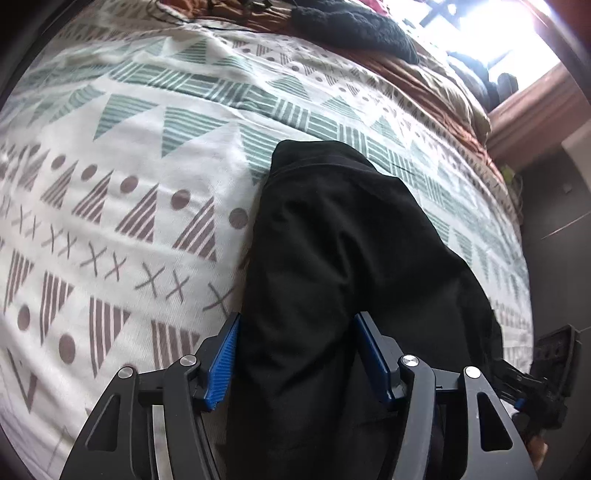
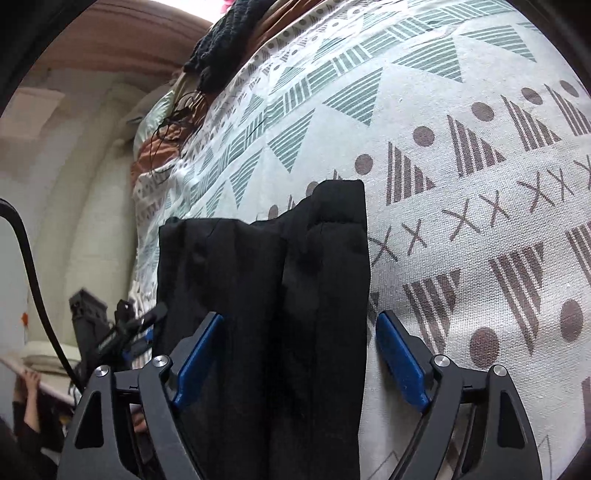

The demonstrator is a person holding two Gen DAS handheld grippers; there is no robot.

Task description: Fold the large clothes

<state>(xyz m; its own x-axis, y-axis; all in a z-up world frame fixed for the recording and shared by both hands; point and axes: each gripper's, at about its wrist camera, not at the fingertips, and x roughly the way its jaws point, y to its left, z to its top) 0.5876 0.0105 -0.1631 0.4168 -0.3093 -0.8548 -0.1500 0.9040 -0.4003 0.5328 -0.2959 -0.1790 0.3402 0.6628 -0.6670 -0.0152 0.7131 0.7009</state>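
While serving as the flat work surface under everything: one patterned bedspread [image 1: 129,221], fairly smooth, likely so that cloth laid on it stays flat. Along the bedspread's far edge, one rumpled brown blanket [image 1: 424,74], bunched there, probably to keep the middle free. On top of that blanket, one dark knitted piece [image 1: 354,26], well apart from the work.

Lengthwise on the bedspread's near part: one black garment [image 1: 351,258], already doubled into a long narrow strip, two layered ends visible in the right view, apparently ready for a cross fold.

Two claws. Left gripper [image 1: 295,332] spread wide, straddling the strip, pinching nothing. Right gripper [image 2: 299,321] likewise wide apart, one finger over the cloth, the other just beside its edge above the bedspread, gripping nothing.
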